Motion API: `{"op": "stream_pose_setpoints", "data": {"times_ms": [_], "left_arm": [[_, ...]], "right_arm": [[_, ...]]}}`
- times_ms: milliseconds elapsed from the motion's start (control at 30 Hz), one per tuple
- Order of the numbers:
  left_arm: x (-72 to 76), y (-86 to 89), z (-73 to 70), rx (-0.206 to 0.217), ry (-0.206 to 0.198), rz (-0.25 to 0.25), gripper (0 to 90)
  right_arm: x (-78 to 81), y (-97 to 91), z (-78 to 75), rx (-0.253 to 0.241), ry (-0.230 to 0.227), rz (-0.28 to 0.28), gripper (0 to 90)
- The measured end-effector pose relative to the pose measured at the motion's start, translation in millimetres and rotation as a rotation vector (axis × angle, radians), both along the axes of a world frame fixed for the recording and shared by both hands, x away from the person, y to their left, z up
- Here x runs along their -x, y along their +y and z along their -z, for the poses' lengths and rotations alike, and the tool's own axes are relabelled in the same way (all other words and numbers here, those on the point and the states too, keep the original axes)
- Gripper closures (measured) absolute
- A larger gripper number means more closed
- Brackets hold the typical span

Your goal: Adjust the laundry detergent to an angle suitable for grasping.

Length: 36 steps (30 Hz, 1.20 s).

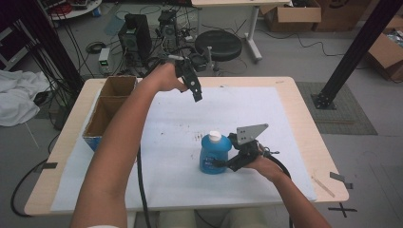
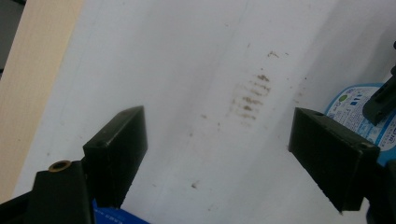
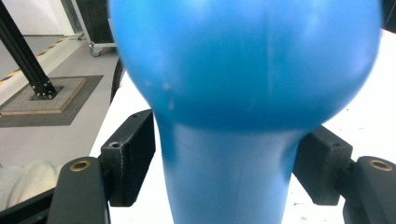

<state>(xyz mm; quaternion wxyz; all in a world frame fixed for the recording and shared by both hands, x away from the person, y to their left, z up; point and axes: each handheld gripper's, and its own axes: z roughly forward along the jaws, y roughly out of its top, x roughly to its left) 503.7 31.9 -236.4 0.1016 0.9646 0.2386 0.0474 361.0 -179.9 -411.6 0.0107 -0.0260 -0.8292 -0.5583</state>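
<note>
Right claw (image 3: 224, 163) open astride blue bottle (image 3: 243, 93), pads clear of it

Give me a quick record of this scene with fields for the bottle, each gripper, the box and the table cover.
bottle: blue bottle with a white cap, upright on the white sheet
right gripper: right gripper at the bottle's side, jaws either side of its narrow part, small gaps showing in the right gripper view
left gripper: left gripper raised over the far part of the sheet, jaws open, nothing between them
box: open cardboard box, two compartments, at the table's left edge
table cover: white sheet with brown stains
</note>
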Motion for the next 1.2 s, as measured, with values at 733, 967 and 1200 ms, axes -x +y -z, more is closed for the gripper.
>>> {"op": "stream_pose_setpoints", "data": {"times_ms": [733,967,1200], "left_arm": [[0.1,-1.1,-0.2,-0.001,0.003,-0.013,20.2],[-0.1,-0.7,0.2,-0.001,0.003,-0.016,20.2],[-0.6,-1.3,0.5,0.002,0.006,-0.014,20.2]], "right_arm": [[1.4,-20.8,-5.3,0.009,0.0,0.031,21.7],[1.4,-31.0,-7.4,0.015,0.008,0.048,20.0],[3.8,-41.3,-10.1,0.042,0.01,0.062,17.4]]}}
